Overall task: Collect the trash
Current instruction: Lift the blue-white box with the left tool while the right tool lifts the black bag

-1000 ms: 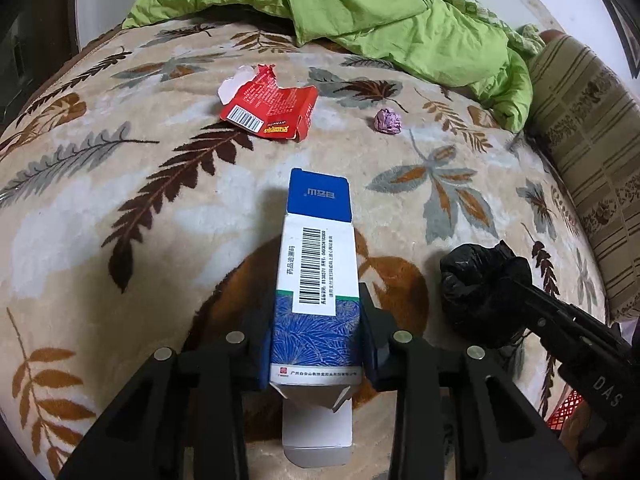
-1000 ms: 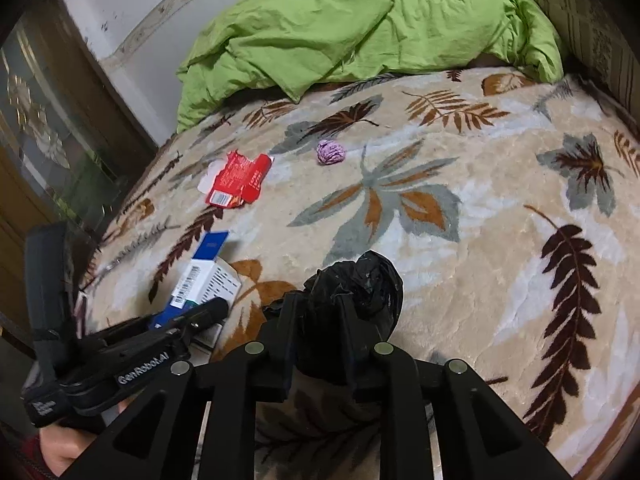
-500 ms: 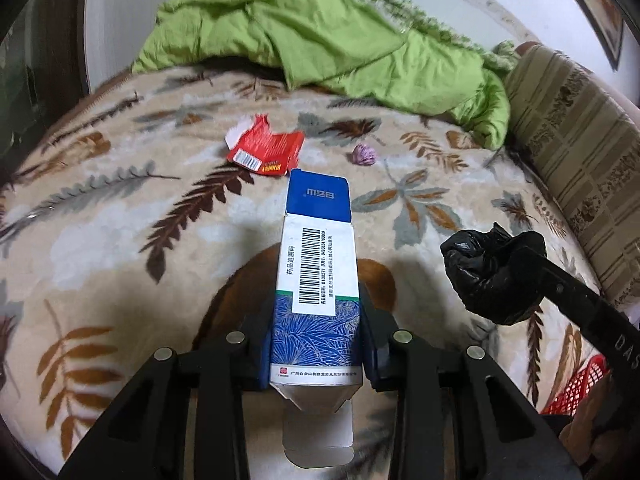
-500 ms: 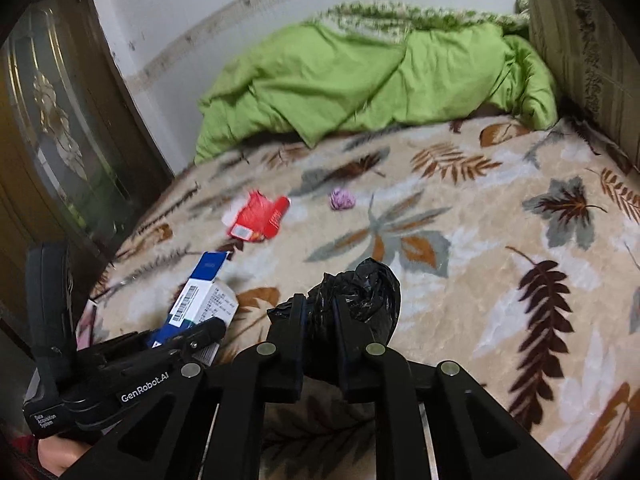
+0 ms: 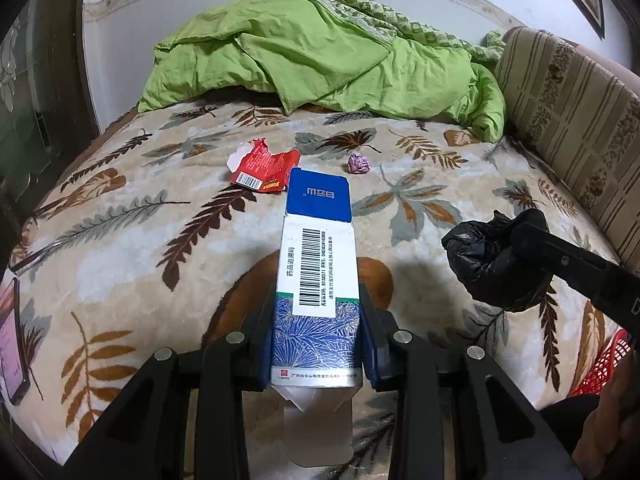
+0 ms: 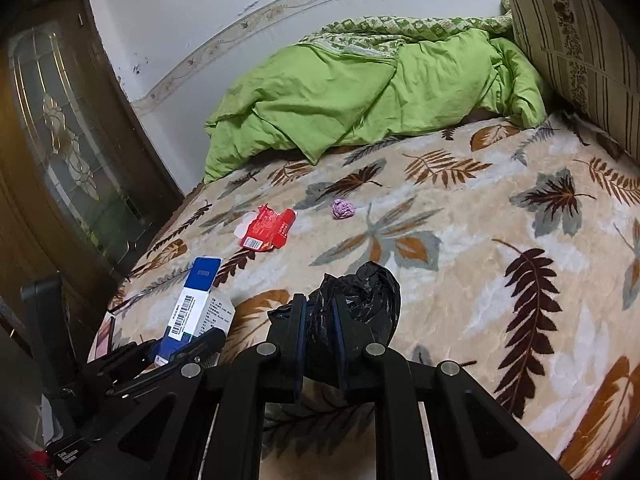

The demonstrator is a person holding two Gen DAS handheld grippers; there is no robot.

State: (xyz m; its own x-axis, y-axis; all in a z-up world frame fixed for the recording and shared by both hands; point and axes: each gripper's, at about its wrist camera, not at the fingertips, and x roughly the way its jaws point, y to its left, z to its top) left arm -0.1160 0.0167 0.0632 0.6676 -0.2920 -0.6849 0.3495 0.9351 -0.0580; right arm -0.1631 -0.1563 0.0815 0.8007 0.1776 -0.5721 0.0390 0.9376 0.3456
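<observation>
Left gripper point(image 5: 318, 344) clamps a blue-and-white carton point(image 5: 316, 276); right gripper point(image 6: 320, 344) pinches a black bag point(image 6: 360, 300), both above the leaf-patterned blanket point(image 6: 480, 280). Only the left view shows a red basket point(image 5: 600, 364). Both have risen; a phone point(image 5: 12, 340) now appears.

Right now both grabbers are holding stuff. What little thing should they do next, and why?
Probably carry both pieces toward the red basket at the lower right and drop them in. The left gripper is clamped on the blue-and-white box, the right gripper on the crumpled black bag, so neither can pick up the red wrapper or purple wad on the bed.
</observation>
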